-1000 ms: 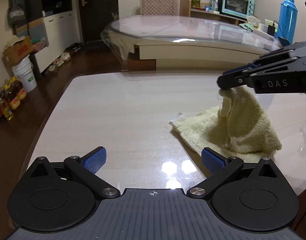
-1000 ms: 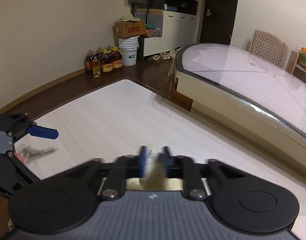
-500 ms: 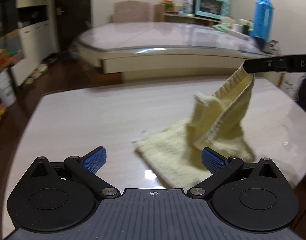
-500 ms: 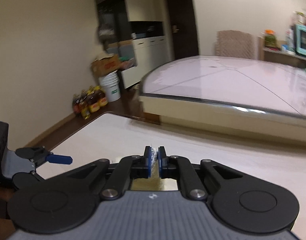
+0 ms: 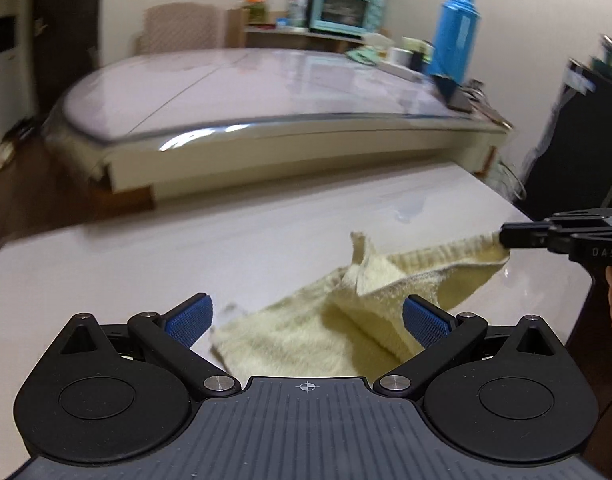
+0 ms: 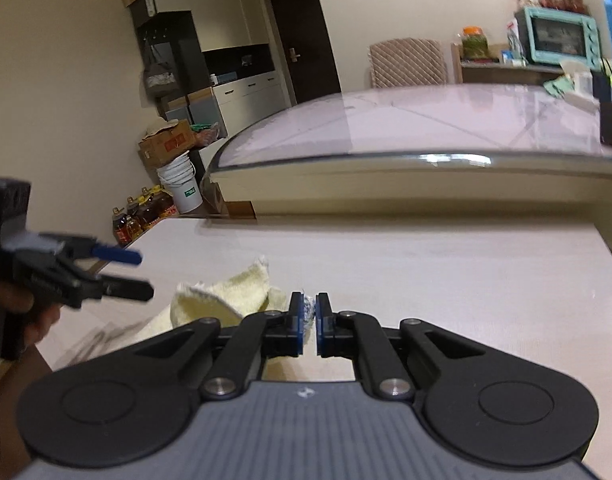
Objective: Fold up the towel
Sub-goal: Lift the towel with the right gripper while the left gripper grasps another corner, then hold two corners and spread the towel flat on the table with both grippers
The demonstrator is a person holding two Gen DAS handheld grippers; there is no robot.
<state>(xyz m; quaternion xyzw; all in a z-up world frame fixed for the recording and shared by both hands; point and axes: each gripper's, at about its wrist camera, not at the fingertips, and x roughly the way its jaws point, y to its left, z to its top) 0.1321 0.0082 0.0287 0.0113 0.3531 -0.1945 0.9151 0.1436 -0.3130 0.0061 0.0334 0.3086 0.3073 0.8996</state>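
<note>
The towel [image 5: 330,328] lies on the table [image 5: 186,264] at about 5 o'clock in the left wrist view, one corner stretched out toward 3 o'clock, where the right gripper [image 5: 506,236] pinches it. A second ago that corner hung in a bunch just under the gripper near 2 o'clock; half a second ago it was lifted into a peak; now it is drawn low and sideways, nearly level, and more of the cloth lies spread flat. In the right wrist view the right gripper [image 6: 310,320] has its pads almost together with a thin edge of the towel [image 6: 226,292] between them, as it did before. The left gripper [image 5: 306,320] stands wide open and holds nothing, its pads to either side of the towel's near part; earlier the towel lay off past its right finger. Seen from the right wrist, the left gripper [image 6: 140,276] sits at 9 o'clock, above the towel's left edge.
</note>
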